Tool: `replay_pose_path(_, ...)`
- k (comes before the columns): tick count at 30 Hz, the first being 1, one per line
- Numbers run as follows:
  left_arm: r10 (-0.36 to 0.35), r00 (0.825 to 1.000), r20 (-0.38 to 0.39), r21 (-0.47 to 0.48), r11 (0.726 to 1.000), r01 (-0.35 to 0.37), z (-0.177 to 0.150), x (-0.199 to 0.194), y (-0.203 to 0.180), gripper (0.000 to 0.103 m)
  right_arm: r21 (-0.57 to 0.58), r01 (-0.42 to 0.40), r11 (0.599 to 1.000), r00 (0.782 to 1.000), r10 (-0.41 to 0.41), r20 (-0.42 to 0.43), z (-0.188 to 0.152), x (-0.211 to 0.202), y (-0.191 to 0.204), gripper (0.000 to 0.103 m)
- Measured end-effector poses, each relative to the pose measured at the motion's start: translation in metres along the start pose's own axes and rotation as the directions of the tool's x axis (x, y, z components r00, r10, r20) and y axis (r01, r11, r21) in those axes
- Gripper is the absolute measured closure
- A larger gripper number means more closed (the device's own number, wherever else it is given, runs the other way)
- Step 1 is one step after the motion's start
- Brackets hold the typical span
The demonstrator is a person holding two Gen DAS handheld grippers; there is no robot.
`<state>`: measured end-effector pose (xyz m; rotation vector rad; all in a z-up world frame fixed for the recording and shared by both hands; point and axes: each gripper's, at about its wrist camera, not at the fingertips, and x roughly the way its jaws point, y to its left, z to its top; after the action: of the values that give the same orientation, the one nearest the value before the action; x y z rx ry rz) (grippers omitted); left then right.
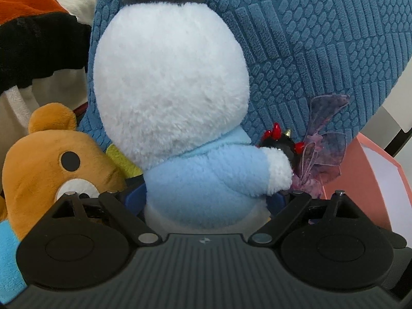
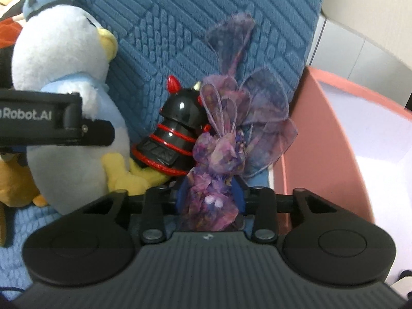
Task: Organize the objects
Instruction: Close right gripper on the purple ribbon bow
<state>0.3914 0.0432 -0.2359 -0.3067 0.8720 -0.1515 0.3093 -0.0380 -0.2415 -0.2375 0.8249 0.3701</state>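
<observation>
left tongs [image 1: 206,200] are clenched around the lower body of the duck plush [image 1: 175,97], their blue fingertips [image 1: 135,198] pressing into its light blue jacket from either side. from the left wrist view the duck shows its back: a big white head, a blue cap on top, and one white-cuffed arm reaching toward the black and red figure [image 1: 279,139]. the duck stands upright against the blue cushion [image 1: 309,38], which fills the space behind it.

right tongs [image 2: 209,193] are clenched on the purple sachet [image 2: 219,159], a gauzy bag of dried petals whose ribbon loops fan upward in front of the blue cushion. the sachet sits upright between the blue fingertips [image 2: 181,193], just beside the black and red figure, which leans tilted against the cushion with its base touching the duck's yellow foot [image 2: 123,172].

measured from the cushion, the duck is at its front on one side and the sachet at its front on the other, with the figure between them. a brown bear plush [image 1: 51,159] lies beside the duck, away from the sachet. a pink box [image 2: 334,139] with a white inside stands open just past the cushion's edge, next to the sachet. an orange, black and white fabric [image 1: 33,25] lies beyond the bear.
</observation>
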Motion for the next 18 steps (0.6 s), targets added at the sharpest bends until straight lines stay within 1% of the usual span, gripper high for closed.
replay_pose_path(2, 0.002, 1.0, 0.001, -0.003, 1.0, -0.002, 0.0, -0.001, 0.0, 0.011, 0.006, -0.003, 1.0, 1.0, 0.003, -0.006, -0.001, 0.001, -0.002, 0.082)
replay_pose_path(5, 0.011, 1.0, 0.005, -0.003, 1.0, -0.011, -0.002, -0.005, 0.0, 0.015, -0.009, -0.008, 1.0, 1.0, 0.008, 0.013, -0.003, -0.005, -0.001, 0.089)
replay_pose_path(7, 0.015, 1.0, 0.003, -0.009, 1.0, -0.015, -0.004, -0.009, -0.001, 0.016, -0.014, -0.019, 1.0, 0.999, 0.02, 0.028, -0.004, -0.013, -0.001, 0.09)
replay_pose_path(11, -0.002, 1.0, -0.019, -0.049, 0.999, 0.001, -0.009, -0.02, 0.005, 0.018, -0.031, -0.043, 0.999, 0.998, 0.045, 0.053, -0.01, -0.03, 0.002, 0.091)
replay_pose_path(13, -0.017, 1.0, -0.016, -0.063, 0.998, 0.016, -0.015, -0.03, 0.008, 0.018, -0.029, -0.057, 0.998, 0.997, 0.059, 0.052, -0.015, -0.038, 0.004, 0.091)
replay_pose_path(15, -0.01, 1.0, -0.007, -0.032, 0.999, 0.01, -0.021, -0.041, 0.006, 0.018, -0.025, -0.08, 0.996, 0.996, 0.081, 0.049, -0.021, -0.047, -0.001, 0.091)
replay_pose_path(18, -0.004, 1.0, 0.008, 0.027, 1.0, 0.004, -0.032, -0.061, -0.006, 0.019, -0.036, -0.108, 0.994, 0.993, 0.109, 0.052, -0.03, -0.061, 0.003, 0.091)
